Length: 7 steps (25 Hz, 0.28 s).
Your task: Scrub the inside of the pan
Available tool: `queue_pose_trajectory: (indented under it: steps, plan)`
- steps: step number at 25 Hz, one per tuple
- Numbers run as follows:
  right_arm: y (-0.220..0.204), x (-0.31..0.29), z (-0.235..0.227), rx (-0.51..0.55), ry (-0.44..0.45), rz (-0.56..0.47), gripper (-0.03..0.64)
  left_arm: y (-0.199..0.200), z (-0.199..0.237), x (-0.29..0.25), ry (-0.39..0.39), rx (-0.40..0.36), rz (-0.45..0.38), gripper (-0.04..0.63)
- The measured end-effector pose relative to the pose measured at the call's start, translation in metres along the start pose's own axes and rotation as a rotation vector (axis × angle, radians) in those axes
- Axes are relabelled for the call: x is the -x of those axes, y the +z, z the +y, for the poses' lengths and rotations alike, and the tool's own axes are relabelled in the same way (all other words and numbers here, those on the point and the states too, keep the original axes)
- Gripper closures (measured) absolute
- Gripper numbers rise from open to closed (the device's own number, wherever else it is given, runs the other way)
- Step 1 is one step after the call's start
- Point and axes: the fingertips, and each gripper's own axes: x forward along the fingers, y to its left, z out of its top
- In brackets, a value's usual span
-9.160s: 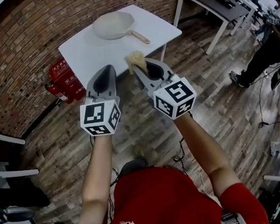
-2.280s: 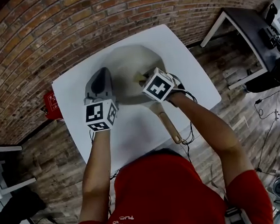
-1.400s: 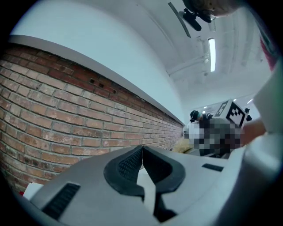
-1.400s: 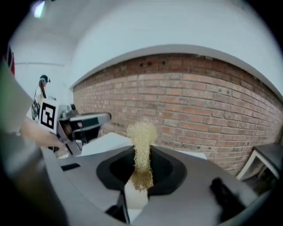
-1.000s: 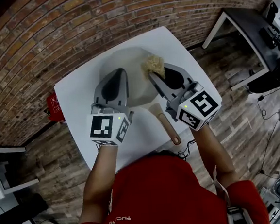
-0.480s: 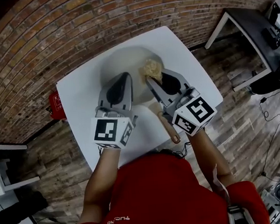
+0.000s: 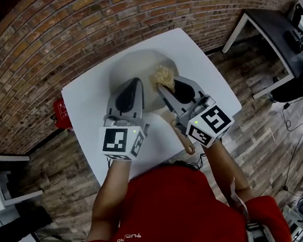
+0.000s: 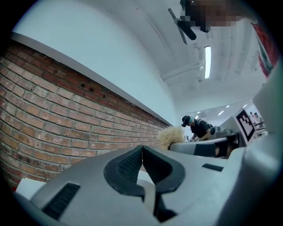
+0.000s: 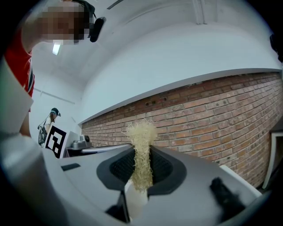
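A pale cream pan sits on the white table, its wooden handle pointing toward me, partly hidden under my right gripper. That right gripper is shut on a tan fibrous scrubber, held up above the pan's near right rim; in the right gripper view the scrubber sticks up between the closed jaws. My left gripper hovers over the pan's near side, shut with nothing in it; its jaws meet in the left gripper view. Both grippers tilt upward.
A brick wall runs behind the table. A red fire-extinguisher box stands on the floor at the table's left. A dark table is at the far right. Wooden floor surrounds the table. A person stands in the distance.
Over the last second both grippers drew back a little toward me and lifted, the scrubber still gripped. Earlier the right gripper was down inside the pan.
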Motion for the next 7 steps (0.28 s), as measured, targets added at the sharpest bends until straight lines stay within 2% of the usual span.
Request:
queue_pose_trajectory:
  steps: [7]
  plan:
    - [-0.0005, 0.0005, 0.0009, -0.003, -0.003, 0.008, 0.531, -0.0003, 0.0008, 0.0011, -0.001, 0.002, 0.002, 0.58]
